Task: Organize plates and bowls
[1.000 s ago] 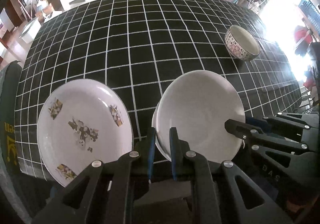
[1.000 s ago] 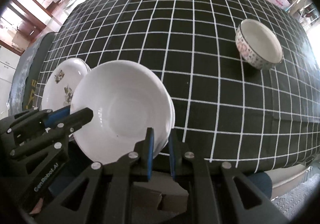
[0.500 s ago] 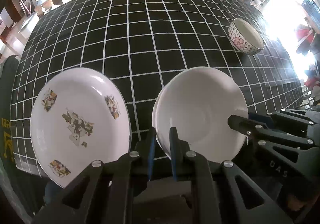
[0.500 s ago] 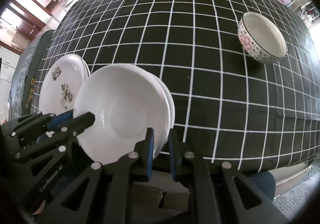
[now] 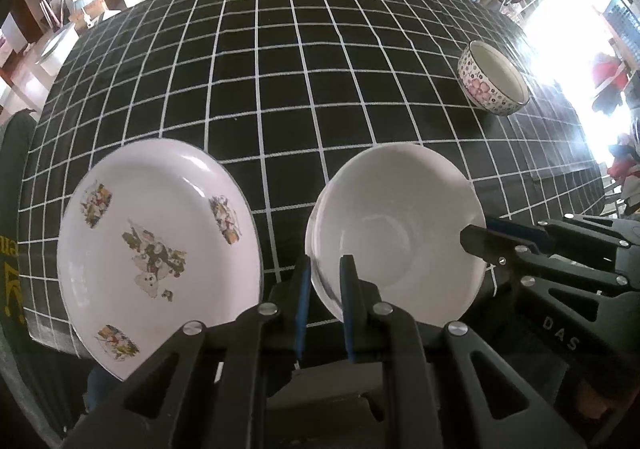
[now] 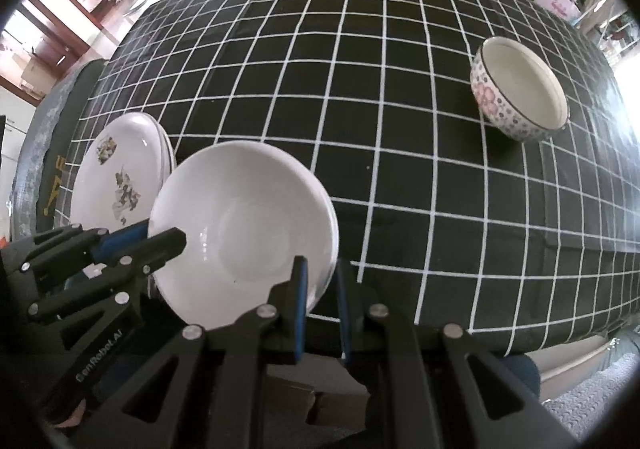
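A plain white bowl (image 5: 400, 237) shows a double rim, as if a second bowl is nested under it. My left gripper (image 5: 324, 269) is shut on its left rim and my right gripper (image 6: 320, 273) is shut on its right rim. The right wrist view shows the bowl (image 6: 240, 233) near the table's front edge, with the left gripper's fingers (image 6: 168, 243) on its far side. The right gripper's fingers (image 5: 476, 241) appear in the left wrist view. Left of the bowl lies a patterned plate (image 5: 156, 237), which in the right wrist view (image 6: 116, 173) tops a small stack. I cannot tell if the bowl touches the cloth.
A floral bowl (image 5: 494, 83) stands alone at the right on the black checked tablecloth (image 5: 280, 69); the right wrist view shows this bowl (image 6: 520, 97) too. The cloth (image 6: 360, 89) stretches bare behind the dishes. Shelves, cabinets and boxes lie beyond the far edge.
Both grips on the white bowl are unchanged. In the left wrist view the patterned plate and the table have slid slightly; the right wrist view is nearly the same.
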